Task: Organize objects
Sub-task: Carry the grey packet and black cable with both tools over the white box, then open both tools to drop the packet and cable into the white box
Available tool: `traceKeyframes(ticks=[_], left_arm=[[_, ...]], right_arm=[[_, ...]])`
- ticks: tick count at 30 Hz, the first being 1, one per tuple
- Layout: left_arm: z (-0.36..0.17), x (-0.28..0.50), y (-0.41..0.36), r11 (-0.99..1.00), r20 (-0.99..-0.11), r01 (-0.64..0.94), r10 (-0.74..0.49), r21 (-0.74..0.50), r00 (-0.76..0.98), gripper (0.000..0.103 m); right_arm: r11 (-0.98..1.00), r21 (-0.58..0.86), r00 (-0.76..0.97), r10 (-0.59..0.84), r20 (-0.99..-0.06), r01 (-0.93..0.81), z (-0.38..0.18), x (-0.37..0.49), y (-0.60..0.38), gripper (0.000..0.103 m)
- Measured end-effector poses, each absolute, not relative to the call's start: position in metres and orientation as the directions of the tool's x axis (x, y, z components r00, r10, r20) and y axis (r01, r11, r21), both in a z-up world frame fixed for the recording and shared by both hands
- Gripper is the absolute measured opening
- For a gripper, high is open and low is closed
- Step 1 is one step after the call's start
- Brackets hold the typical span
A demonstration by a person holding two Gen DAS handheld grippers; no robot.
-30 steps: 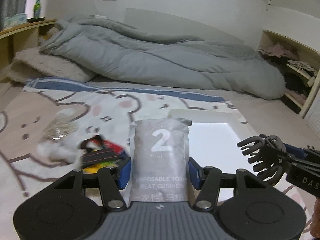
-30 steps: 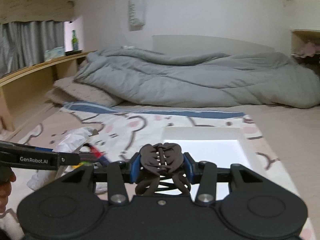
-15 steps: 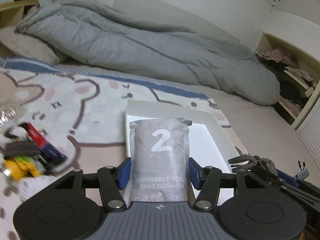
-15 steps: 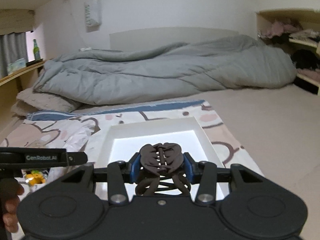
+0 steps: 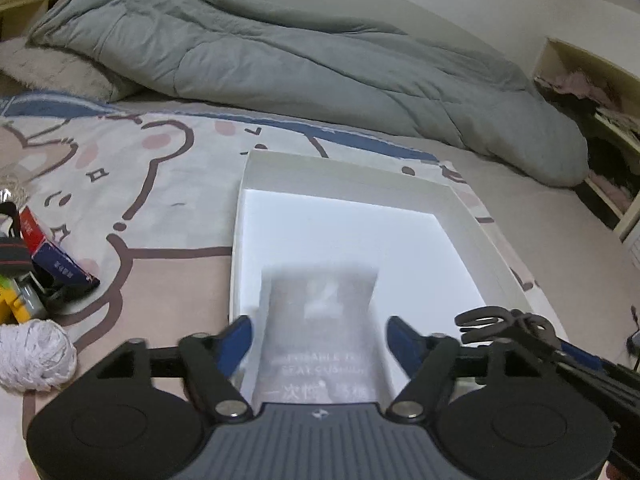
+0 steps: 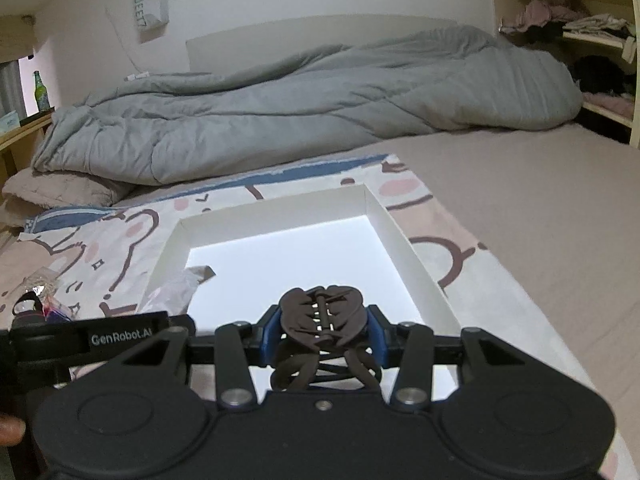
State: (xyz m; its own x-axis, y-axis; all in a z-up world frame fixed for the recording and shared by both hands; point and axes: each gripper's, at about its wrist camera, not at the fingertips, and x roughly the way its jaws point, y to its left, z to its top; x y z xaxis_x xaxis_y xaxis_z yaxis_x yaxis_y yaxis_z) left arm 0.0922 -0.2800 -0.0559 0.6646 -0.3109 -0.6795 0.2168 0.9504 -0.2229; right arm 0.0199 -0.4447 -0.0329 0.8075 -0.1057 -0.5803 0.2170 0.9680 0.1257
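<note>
A white shallow box (image 5: 245,184) lies on the patterned sheet; it also shows in the right wrist view (image 6: 400,232). My left gripper (image 5: 318,338) is open over the box's near left corner. The grey toilet seat cushion packet (image 5: 320,332), blurred, sits between the spread fingers, no longer pinched. Its top corner shows in the right wrist view (image 6: 180,286). My right gripper (image 6: 322,334) is shut on a dark brown hair claw clip (image 6: 322,316), held over the box's near edge. The clip also shows in the left wrist view (image 5: 492,320).
A pile of small items lies left of the box: a red and blue carton (image 5: 48,256), a white yarn ball (image 5: 34,354), a yellow item (image 5: 12,304). A grey duvet (image 5: 280,68) fills the back of the bed. Shelves (image 6: 592,40) stand at right.
My left gripper moved over the box and its jaws opened, letting go of the packet, which drops blurred. My right gripper with the clip moved closer over the box.
</note>
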Motion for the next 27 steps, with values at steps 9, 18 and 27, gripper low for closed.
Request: traceKeyframes(ticks=[9,18,27], left_arm=[[-0.044,0.084,-0.274,0.941,-0.696,0.29,-0.328,-0.177,0.638,0.087],[-0.04,0.08,-0.26,0.941,-0.717,0.311,-0.306,-0.131,0.627,0.087],[-0.033,0.077,-0.249,0.942,-0.727,0.311,-0.299,-0.123,0.619,0.087]], right_arm=[[0.962,0.134,0.785,-0.108,-0.61,0.237,-0.047,0.025,-0.445,0.046],[0.961,0.188,0.777,-0.039,-0.628,0.201,-0.056,0.034,-0.431,0.046],[0.967,0.137,0.774,-0.083,-0.627,0.214,-0.046,0.025,-0.421,0.067]])
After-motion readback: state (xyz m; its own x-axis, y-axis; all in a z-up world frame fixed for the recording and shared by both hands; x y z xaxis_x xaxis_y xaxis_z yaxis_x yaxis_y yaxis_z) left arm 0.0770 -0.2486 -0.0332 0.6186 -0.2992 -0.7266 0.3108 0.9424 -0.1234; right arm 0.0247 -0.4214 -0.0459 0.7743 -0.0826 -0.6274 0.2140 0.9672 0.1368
